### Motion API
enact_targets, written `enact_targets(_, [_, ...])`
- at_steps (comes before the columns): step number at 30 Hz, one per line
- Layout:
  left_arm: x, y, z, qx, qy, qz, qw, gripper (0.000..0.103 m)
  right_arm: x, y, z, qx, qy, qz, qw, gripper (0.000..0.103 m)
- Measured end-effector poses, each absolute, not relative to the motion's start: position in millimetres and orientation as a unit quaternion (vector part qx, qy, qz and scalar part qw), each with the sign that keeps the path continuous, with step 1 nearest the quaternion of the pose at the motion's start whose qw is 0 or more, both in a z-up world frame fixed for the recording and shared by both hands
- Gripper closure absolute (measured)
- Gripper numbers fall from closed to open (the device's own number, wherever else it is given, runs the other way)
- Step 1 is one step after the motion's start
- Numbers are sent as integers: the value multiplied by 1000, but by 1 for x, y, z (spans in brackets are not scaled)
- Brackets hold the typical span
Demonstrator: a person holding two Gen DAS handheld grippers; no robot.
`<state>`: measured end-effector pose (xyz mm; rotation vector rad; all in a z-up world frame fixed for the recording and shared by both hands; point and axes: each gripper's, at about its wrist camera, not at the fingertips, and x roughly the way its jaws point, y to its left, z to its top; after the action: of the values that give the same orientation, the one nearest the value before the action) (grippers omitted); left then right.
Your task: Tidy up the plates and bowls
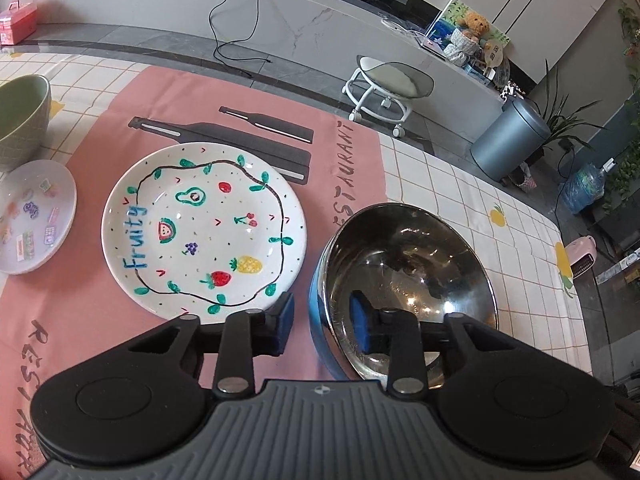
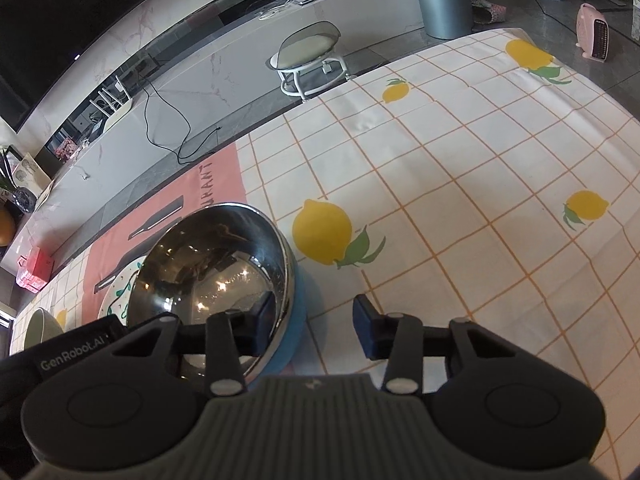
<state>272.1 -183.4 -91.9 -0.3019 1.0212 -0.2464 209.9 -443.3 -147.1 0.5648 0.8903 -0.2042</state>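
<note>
Your left gripper (image 1: pixel 322 326) has its 2 pads spread apart, straddling the near rim of the steel bowl (image 1: pixel 408 268): 1 pad sits outside the blue wall, the other inside the shiny basin. You cannot tell whether either pad touches the rim. The steel bowl lies at 5 o'clock from the fruit plate (image 1: pixel 204 228), just beside it on the pink mat (image 1: pixel 344 152). At 9 o'clock from that plate is the sticker saucer (image 1: pixel 34 216), with the green bowl (image 1: pixel 22 120) beyond it at 11 o'clock. Your right gripper (image 2: pixel 314 322) is also apart, its left pad inside the steel bowl's right rim, its right pad over the lemon tablecloth (image 2: pixel 460 184).
</note>
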Motion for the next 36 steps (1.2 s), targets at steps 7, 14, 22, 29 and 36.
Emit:
enact_targets(7, [270,-188,-90,-130,487,-120,855,88,213,-437,-144,275,425,-87,858,88])
enact_targets(14, [255,-183,-79,-127,479,-115,861,89,201,-431,-139,269,427,-88,859,89])
enact_targets(22, [223,-169,-56,-126,468,-107,868,92,169,-421,-119,269,421,-74,863,90])
enact_targets(29, [184,-148,-37,-136,455,-96,875,92,131,-402,-97,262,411,-56,872,90])
enact_targets(36, [143,-119,-10,-141,434,-81,886,91,92,-379,-79,258,404,-23,877,91])
